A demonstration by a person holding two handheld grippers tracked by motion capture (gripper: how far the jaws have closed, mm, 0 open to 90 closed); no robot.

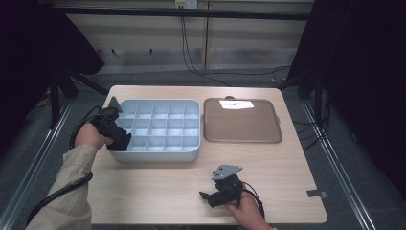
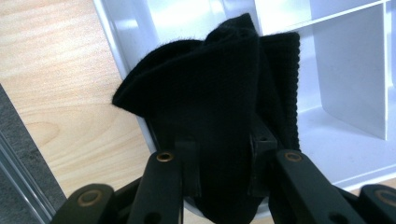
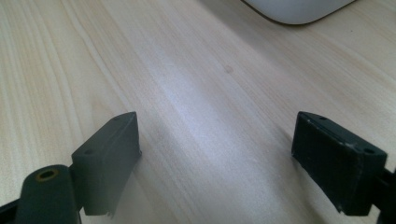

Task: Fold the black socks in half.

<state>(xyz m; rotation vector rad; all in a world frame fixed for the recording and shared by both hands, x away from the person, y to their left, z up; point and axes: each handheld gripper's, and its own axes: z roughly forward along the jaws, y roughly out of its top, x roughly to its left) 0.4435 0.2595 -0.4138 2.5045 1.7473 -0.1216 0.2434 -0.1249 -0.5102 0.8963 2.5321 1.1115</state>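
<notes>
My left gripper [image 1: 117, 136] is at the near-left corner of a white compartment box [image 1: 158, 155] and is shut on a folded black cloth [image 2: 210, 93]. In the left gripper view the cloth stands up between the jaws of the left gripper [image 2: 219, 154], over the box's left wall [image 2: 121, 51] and its corner compartment. My right gripper [image 1: 208, 197] rests low over the table near the front edge, apart from the box. Its jaws are wide open with nothing but bare wood between them, as the right gripper [image 3: 217, 154] view shows.
A brown flat tray [image 1: 242, 122] with a bright white patch at its far edge lies right of the box. The wooden table [image 1: 158, 191] has free room along its front. A rounded corner of the box [image 3: 299, 9] lies ahead of the right gripper.
</notes>
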